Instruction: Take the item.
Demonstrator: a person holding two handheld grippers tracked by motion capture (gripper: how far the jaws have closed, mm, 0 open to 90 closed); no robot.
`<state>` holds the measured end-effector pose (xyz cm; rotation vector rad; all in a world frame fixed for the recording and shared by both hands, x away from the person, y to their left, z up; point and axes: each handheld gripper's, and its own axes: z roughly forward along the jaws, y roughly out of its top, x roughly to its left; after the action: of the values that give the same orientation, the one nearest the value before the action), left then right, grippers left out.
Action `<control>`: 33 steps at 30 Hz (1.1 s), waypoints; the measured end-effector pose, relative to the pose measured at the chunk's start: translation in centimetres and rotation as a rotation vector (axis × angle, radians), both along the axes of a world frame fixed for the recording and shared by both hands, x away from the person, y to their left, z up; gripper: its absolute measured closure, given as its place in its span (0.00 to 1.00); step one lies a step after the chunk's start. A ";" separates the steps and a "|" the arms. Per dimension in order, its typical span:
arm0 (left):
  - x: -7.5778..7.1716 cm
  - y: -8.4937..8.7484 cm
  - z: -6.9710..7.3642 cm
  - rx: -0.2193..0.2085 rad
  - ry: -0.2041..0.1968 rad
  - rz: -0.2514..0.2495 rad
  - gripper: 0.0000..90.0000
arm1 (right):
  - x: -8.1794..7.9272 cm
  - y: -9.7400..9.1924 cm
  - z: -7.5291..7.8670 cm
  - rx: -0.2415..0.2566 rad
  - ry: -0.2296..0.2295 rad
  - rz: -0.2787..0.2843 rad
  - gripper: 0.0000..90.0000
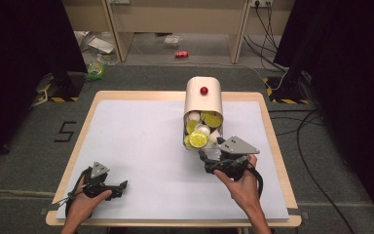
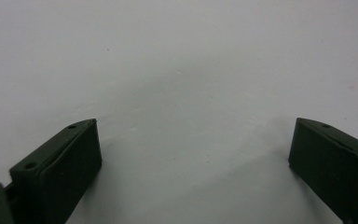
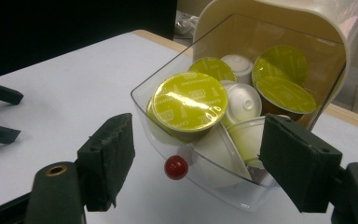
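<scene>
Scene: white mat [image 1: 141,156] on a wood table [image 1: 272,131]; cream holder [image 1: 204,97] at the far middle, its clear drawer [image 1: 189,141] pulled out toward the person.
Drawer: in the right gripper view the drawer [image 3: 144,100] is open and tilted, with a red knob [image 3: 175,167] on its front wall. A second red knob [image 1: 204,90] sits on the holder's cream front.
Contents: pods [image 1: 198,139] piled loosely, some green-lidded, some white. Nearest the front, a green-lidded pod [image 3: 189,101] lies lid up.
Right gripper [image 3: 196,163]: jaws spread wide, holding nothing, lined up on the drawer front with the knob between them but not touched. In the high view it [image 1: 209,158] sits just beside the drawer's near end.
Left gripper [image 2: 191,154]: jaws wide apart, empty, over bare mat. In the high view it [image 1: 121,185] is at the near left, well apart from the drawer.
Progress (judged): drawer already out; no pod gripped, none on the mat.
Left to do (judged): close on the knob or a pod. Which one is meant, cannot tell.
</scene>
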<state>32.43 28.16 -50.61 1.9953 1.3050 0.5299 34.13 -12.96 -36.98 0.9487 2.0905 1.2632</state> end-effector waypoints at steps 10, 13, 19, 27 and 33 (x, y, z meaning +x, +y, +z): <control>0.0 0.0 0.0 0.000 0.000 0.000 0.02 | 0.9 1.3 0.6 0.004 -0.012 -0.007 0.29; 0.0 0.0 0.0 0.000 0.000 0.000 0.02 | 1.1 1.7 0.7 0.001 -0.013 -0.007 0.29; 0.0 0.0 0.0 0.000 0.000 0.000 0.02 | 1.9 2.2 0.7 -0.005 -0.012 -0.028 0.29; 0.0 0.0 0.0 0.000 0.000 0.000 0.02 | 3.1 3.2 0.3 -0.019 0.006 -0.040 0.28; 0.0 0.0 0.0 0.000 0.000 0.000 0.02 | 3.7 4.1 -0.1 -0.045 0.016 -0.050 0.27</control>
<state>32.43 28.16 -50.61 1.9954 1.3052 0.5298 37.84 -8.84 -37.08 0.9880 2.0855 1.1820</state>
